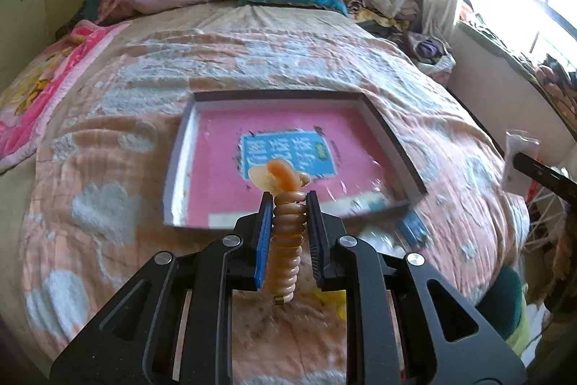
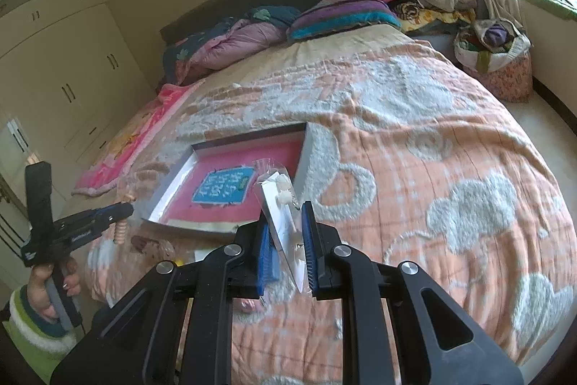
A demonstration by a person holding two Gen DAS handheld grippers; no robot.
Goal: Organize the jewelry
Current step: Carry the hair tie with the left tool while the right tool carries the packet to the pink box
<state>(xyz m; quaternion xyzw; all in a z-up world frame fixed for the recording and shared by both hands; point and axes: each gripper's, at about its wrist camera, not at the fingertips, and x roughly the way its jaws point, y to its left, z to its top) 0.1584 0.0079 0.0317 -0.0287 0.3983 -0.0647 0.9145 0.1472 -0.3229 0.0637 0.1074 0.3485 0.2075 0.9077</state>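
Left gripper [image 1: 288, 201] clamped on orange coiled band [image 1: 287, 233] — above pink-lined box [image 1: 187, 132]. Right gripper [image 2: 287, 226] pinches clear earring packet [image 2: 283, 204] — over bedspread [image 2: 414, 139].

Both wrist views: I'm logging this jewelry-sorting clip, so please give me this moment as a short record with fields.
setting: peach cloud-patterned blanket on a bed
container: shallow open box with pink lining and blue label, lying on the blanket
left gripper: shut on an orange spiral coil band with a bow
right gripper: shut on a clear plastic packet with white pieces on a card
position: both items held above the blanket, near the box's near edge
in box: neither item yet
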